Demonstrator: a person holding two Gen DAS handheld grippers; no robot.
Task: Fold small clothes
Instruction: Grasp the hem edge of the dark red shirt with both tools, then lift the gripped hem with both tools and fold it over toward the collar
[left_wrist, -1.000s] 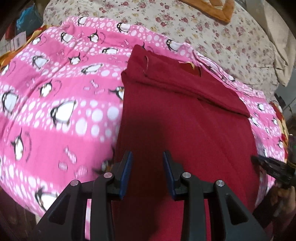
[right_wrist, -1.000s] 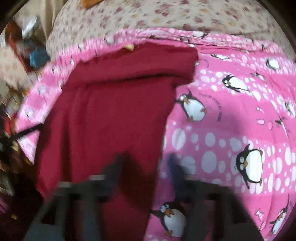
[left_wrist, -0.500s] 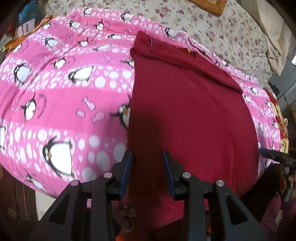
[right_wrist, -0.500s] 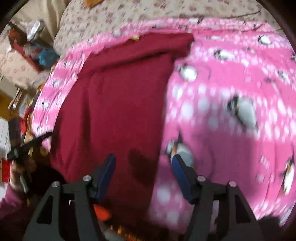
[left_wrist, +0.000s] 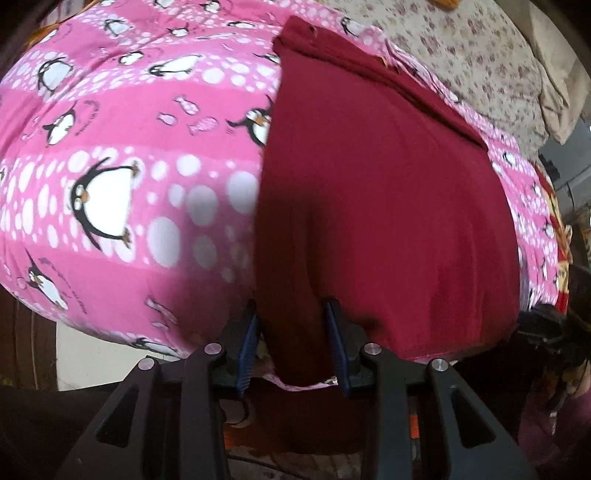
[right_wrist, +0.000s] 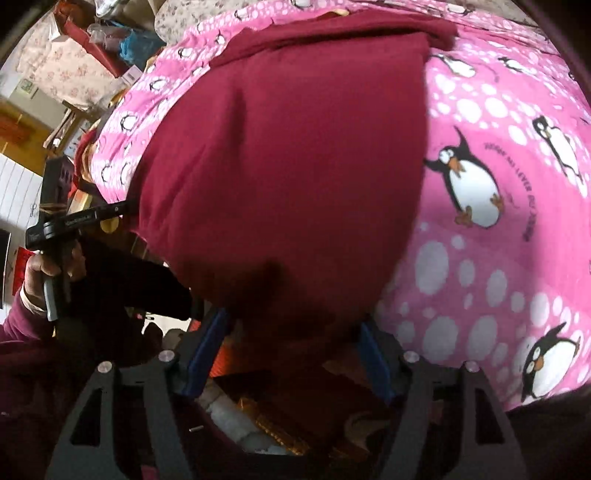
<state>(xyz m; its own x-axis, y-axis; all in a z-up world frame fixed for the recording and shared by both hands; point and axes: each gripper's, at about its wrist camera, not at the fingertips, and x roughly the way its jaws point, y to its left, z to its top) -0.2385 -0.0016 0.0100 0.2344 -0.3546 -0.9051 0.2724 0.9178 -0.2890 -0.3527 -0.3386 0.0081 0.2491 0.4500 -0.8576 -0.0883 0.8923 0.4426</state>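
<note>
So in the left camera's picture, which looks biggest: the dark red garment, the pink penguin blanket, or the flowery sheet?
1. pink penguin blanket and dark red garment: alike, unsure, the garment lies nearer.
2. flowery sheet: smallest, only a far strip shows.

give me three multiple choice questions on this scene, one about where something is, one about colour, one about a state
1. Where does the dark red garment lie?
A. on the pink penguin blanket
B. on a wooden floor
C. inside a drawer

2. What colour are the pads on the fingers of the left gripper?
A. yellow
B. blue
C. white

3. How does the right gripper stand at the garment's near edge?
A. shut flat with nothing between its fingers
B. far above the bed
C. open, its fingers either side of the hanging edge

Answers:
1. A, the garment is spread on the pink penguin blanket, which shows on both sides of it.
2. B, blue pads line the inner faces of the black fingers.
3. C, a wide gap shows between the fingers, with red fabric hanging into it.
</note>
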